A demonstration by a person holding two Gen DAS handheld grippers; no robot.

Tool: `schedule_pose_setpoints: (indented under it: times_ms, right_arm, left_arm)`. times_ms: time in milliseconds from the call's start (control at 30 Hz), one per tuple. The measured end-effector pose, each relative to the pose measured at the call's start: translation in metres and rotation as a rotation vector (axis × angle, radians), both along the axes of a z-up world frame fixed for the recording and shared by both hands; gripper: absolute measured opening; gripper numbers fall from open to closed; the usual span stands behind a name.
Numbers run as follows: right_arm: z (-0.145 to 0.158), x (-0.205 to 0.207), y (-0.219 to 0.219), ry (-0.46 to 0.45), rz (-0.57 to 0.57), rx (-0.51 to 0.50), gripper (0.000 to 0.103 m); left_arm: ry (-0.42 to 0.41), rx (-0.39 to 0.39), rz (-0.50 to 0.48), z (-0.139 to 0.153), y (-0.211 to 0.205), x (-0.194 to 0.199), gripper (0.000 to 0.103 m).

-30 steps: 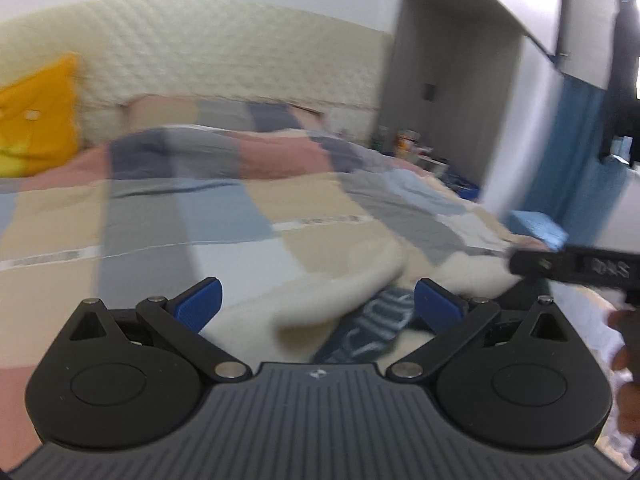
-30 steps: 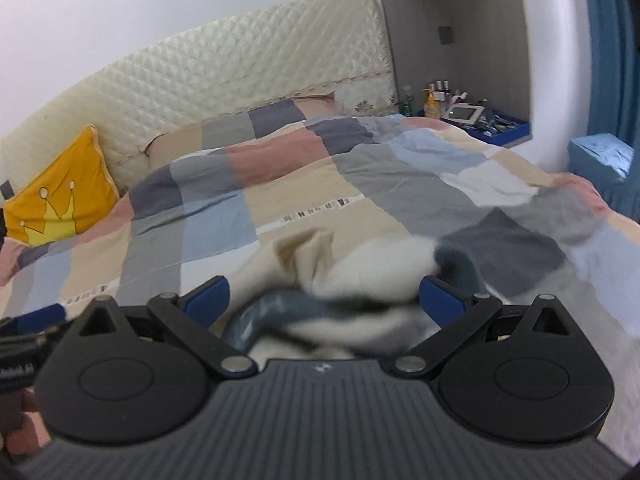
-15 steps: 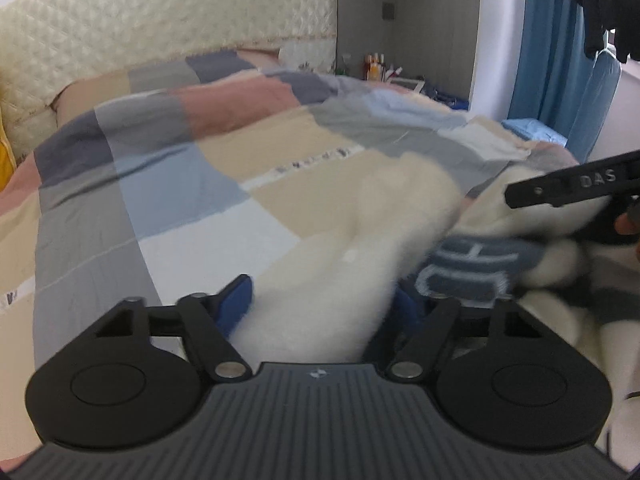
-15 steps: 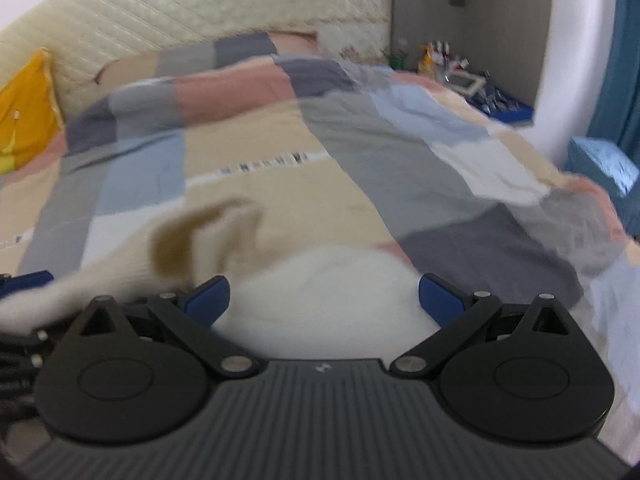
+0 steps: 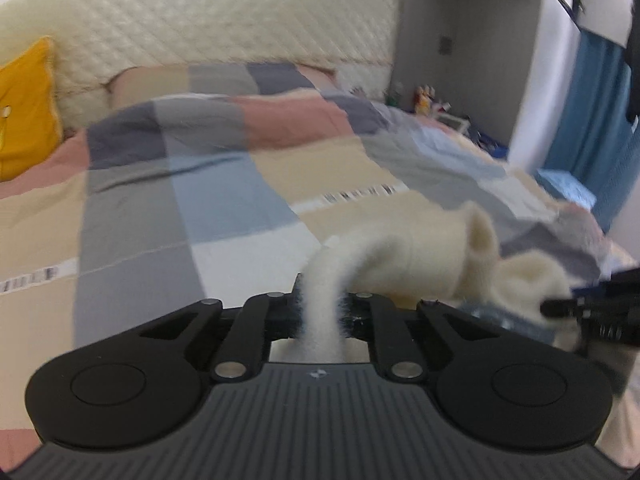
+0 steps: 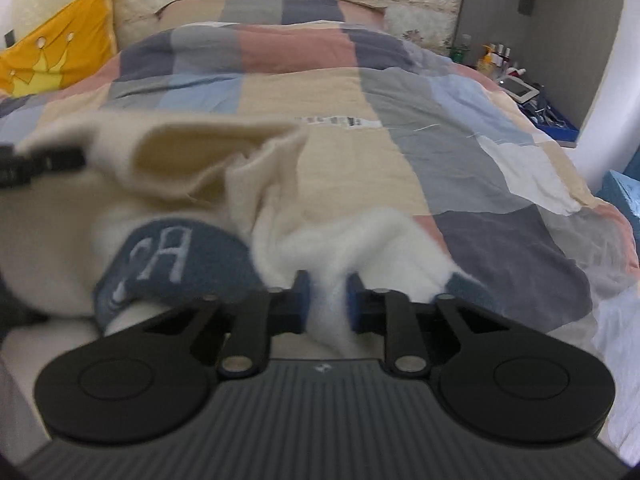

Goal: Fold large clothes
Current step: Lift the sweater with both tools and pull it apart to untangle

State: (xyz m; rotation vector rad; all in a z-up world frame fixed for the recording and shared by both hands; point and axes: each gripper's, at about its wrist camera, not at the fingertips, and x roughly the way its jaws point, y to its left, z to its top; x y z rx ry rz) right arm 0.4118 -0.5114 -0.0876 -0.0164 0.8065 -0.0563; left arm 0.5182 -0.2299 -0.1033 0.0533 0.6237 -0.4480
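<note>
Gripping the fluffy cream fleece garment with a blue lettered patch point(image 6: 176, 256) at two points, both tongs are closed on its fabric: the left tongs point(image 5: 320, 312) pinch a narrow rope of cream pile between their pads, and the right tongs point(image 6: 326, 300) clamp a thick tuft between their blue pads point(image 6: 302, 300). The garment hangs bunched between the two, above the near edge of the bed covered by a patchwork quilt of beige, grey, blue and pink squares point(image 6: 380, 120), with a sleeve or hem opening gaping toward the left tongs' side and the blue patch twisted round near the right ones. A yellow cushion with a crown print point(image 6: 60, 52) leans at the bed's head on the left, well apart from the work. The step in hand appears to be lifting and spreading the garment before any fold can start. To do it well, the two grips should draw apart sideways until the fabric between them goes taut and the twist falls out, then lower it flat onto the open middle of the quilt, patch side consistent, so the outline is readable. The left pinch looks thin; fleece slips, so a steady pull is safer than a jerk, and regrasping at a seam or shoulder would give better control.
</note>
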Motion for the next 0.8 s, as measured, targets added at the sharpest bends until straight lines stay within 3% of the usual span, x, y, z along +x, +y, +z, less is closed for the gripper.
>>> schedule_pose_setpoints:
  times_ms: [167, 367, 567, 800]
  right_arm:
    - [0.027, -0.023, -0.007, -0.052, -0.050, 0.064, 0.015]
    - [0.074, -0.069, -0.006, -0.146, -0.075, 0.121, 0.014]
    - [0.133, -0.124, 0.023, -0.269, -0.021, 0.123, 0.014]
    - [0.185, -0.186, 0.054, -0.375, 0.051, 0.207, 0.014]
  left_arm:
    - [-0.024, -0.046, 0.049, 0.047, 0.030, -0.020, 0.012]
    - [-0.097, -0.114, 0.103, 0.123, 0.073, -0.074, 0.012]
    - [-0.208, -0.145, 0.172, 0.199, 0.120, -0.147, 0.011]
    - [-0.317, -0.162, 0.244, 0.275, 0.189, -0.251, 0.011]
